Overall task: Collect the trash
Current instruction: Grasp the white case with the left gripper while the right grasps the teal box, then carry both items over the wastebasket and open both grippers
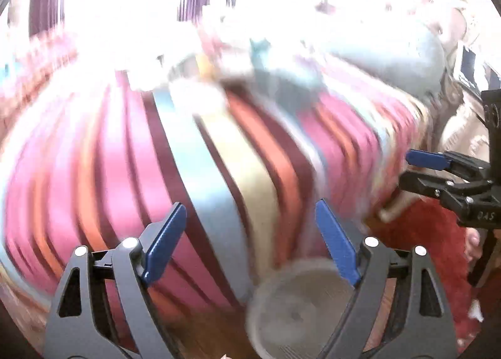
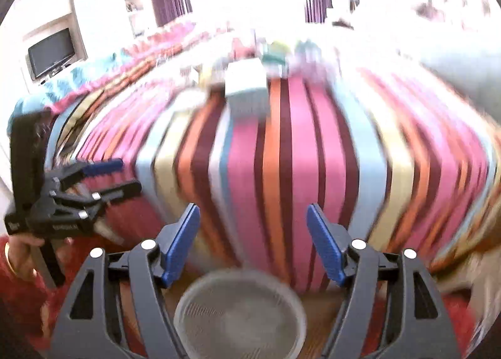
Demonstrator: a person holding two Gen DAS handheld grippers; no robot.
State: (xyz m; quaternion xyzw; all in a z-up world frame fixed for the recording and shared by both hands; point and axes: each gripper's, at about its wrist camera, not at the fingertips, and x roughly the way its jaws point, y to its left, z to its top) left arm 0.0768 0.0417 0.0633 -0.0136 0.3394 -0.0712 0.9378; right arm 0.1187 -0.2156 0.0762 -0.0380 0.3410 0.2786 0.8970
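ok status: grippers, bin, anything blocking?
Left gripper open, empty. Right gripper open, empty. Round mesh bin below both, by striped bed. Blurred; nothing blocking.

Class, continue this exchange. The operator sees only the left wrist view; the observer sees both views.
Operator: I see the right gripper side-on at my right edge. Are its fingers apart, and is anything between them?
Observer: In the right wrist view the right gripper has its fingers apart with nothing between them. Only the striped bedspread shows through the gap.
Operator: The far end of the bed is washed out for me. Is anything lying there?
Observer: Yes, a white box-like thing lies on the spread among small blurred items. I cannot tell what those are.
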